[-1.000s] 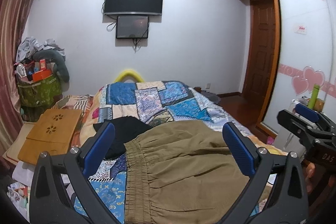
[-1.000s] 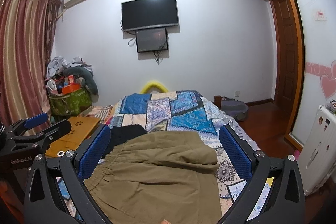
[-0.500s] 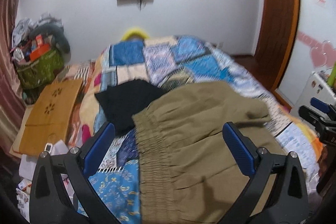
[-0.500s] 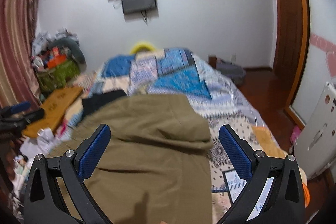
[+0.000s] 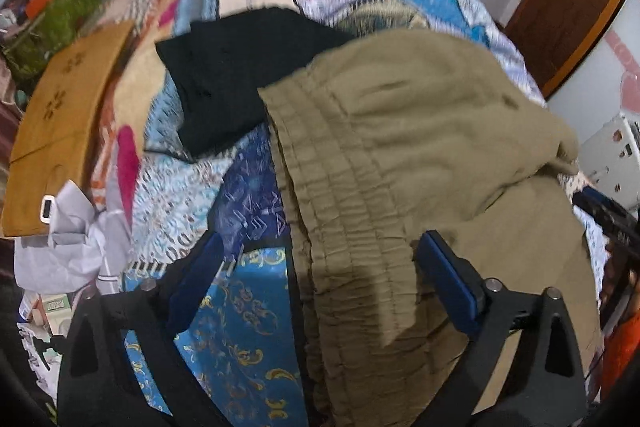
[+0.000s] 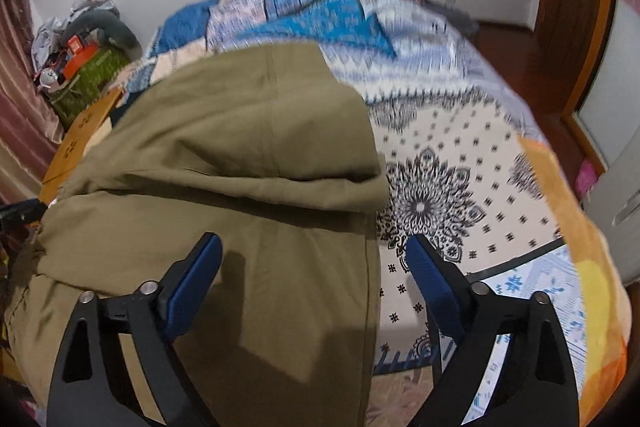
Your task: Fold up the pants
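The bed point(image 5: 256, 155) fills my view, its patchwork quilt point(image 6: 460, 163) spread across it. My olive pants point(image 5: 420, 155) lie on the quilt, one part folded back over the rest, the gathered waistband point(image 5: 340, 211) on their left edge. A black garment point(image 5: 236, 75) sits beyond the waistband. My left gripper point(image 5: 320, 267) hangs wide open over the waistband; my right gripper point(image 6: 312, 263) is wide open over the pants' right edge, holding nothing.
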### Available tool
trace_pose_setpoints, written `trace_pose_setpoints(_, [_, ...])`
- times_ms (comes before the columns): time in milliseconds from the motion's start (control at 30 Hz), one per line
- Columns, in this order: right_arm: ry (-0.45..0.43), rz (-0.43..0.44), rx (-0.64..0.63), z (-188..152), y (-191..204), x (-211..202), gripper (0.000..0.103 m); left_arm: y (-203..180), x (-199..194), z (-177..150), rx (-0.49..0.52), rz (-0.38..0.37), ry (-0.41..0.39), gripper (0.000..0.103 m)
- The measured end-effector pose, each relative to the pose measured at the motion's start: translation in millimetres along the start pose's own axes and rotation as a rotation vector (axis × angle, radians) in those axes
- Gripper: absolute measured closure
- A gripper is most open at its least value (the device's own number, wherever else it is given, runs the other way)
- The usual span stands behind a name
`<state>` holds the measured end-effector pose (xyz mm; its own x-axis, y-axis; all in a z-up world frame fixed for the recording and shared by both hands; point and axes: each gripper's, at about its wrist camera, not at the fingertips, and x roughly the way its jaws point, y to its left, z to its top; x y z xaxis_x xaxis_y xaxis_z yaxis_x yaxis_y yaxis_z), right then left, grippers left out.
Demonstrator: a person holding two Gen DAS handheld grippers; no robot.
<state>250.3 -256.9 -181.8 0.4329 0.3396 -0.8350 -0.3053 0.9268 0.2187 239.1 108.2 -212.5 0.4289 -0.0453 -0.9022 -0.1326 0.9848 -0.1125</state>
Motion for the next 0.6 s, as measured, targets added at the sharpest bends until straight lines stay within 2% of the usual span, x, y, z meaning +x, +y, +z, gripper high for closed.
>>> trace_pose_setpoints(33, [0.024,0.010,0.009,0.2,-3.4,4.9,0.025,0.8,3.6,-0.4,0.003,-0.011,0.013,0.006])
trace_pose_setpoints(133, [0.062,0.082,0.064,-2.5,-12.7,12.9,0.026,2.2,9.5,0.2,0.005,-0.029,0.035,0.007])
trace_pose_setpoints(200, [0.073,0.109,0.101,-4.4,-16.4,14.7,0.027,2.8,13.1,-1.0,-0.004,-0.062,0.054,0.019])
trace_pose_setpoints(267, [0.079,0.130,0.117,-8.0,-15.8,14.1,0.031,5.2,15.7,-2.1,-0.026,-0.124,0.073,0.030])
trace_pose_setpoints(333, [0.082,0.142,0.112,-8.8,-13.8,14.0,0.039,5.2,14.6,-2.2,-0.026,-0.145,0.075,0.036])
trace_pose_setpoints(467, [0.069,0.128,0.071,-10.5,-4.6,9.1,0.051,-0.8,9.3,-3.7,0.001,-0.098,0.056,0.040])
trace_pose_setpoints(567, [0.059,0.098,0.031,-7.4,-0.3,8.9,0.063,-4.2,4.6,-3.4,0.041,-0.042,0.042,0.040])
trace_pose_setpoints(600, [0.054,0.063,0.017,-5.4,1.1,9.0,0.079,-5.6,2.8,-3.5,0.058,-0.022,0.037,0.040])
